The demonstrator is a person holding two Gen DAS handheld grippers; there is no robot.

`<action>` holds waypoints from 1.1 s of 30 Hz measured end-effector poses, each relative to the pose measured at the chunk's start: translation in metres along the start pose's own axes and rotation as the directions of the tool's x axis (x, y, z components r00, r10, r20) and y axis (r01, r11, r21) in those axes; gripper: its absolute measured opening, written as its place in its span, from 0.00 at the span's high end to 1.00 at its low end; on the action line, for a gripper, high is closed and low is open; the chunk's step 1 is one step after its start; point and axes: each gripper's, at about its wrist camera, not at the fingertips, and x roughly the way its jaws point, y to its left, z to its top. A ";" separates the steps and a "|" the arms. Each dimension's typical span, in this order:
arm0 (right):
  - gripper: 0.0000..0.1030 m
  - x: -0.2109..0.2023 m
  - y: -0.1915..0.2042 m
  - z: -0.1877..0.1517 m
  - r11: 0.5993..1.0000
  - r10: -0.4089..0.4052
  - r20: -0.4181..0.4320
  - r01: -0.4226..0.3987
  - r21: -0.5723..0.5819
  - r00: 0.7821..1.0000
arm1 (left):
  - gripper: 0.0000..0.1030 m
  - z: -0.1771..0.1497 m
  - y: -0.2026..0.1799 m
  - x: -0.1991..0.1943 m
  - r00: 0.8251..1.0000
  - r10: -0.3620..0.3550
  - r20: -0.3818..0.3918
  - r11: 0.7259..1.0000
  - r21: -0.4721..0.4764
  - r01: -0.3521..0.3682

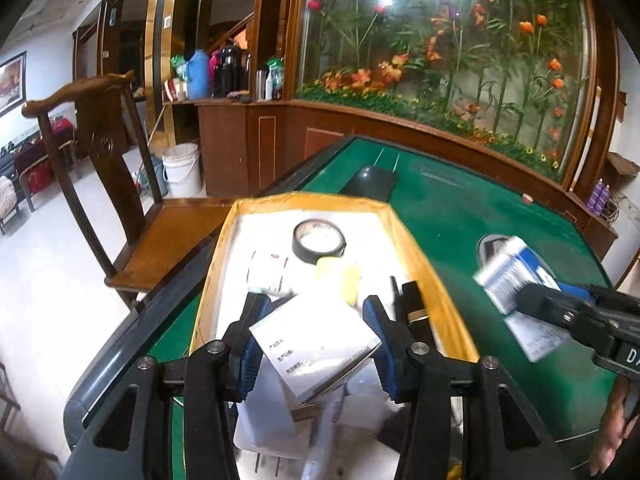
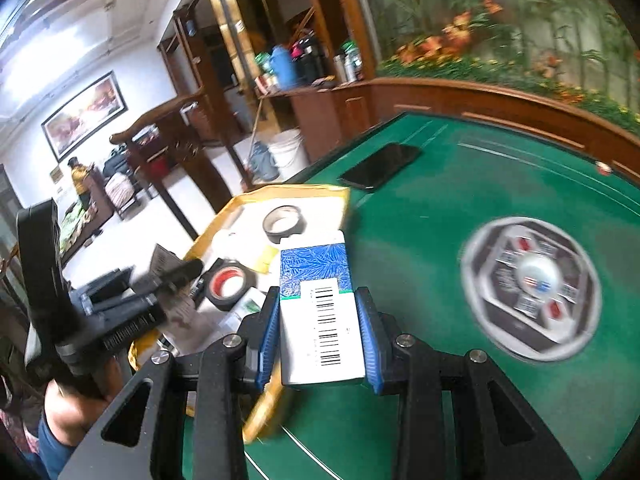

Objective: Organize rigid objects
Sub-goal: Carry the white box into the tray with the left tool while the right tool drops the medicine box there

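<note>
fingers (image 1: pixel 376 320) clamp a silver box (image 1: pixel 316 348); right gripper (image 2: pixel 320 336) grips a carton (image 2: pixel 320 312).

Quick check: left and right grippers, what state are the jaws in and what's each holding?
Left gripper: jaws closed on a silver-white box.
Right gripper: jaws closed on a blue-and-white carton.
</note>
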 end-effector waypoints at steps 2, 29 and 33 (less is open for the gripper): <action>0.66 0.019 0.009 0.005 1.000 0.027 -0.028 -0.026 0.008 0.999 | 0.51 -0.002 0.001 0.005 1.000 -0.004 -0.011 1.000 0.007 0.004; 0.66 0.093 0.050 0.011 0.995 -0.061 -0.105 0.052 -0.084 0.993 | 0.50 -0.015 -0.005 -0.005 0.985 0.143 0.097 0.986 0.072 -0.151; 0.66 0.093 0.050 0.010 0.994 -0.067 -0.102 0.058 -0.092 0.993 | 0.50 -0.015 -0.005 -0.005 0.984 0.147 0.098 0.985 0.073 -0.154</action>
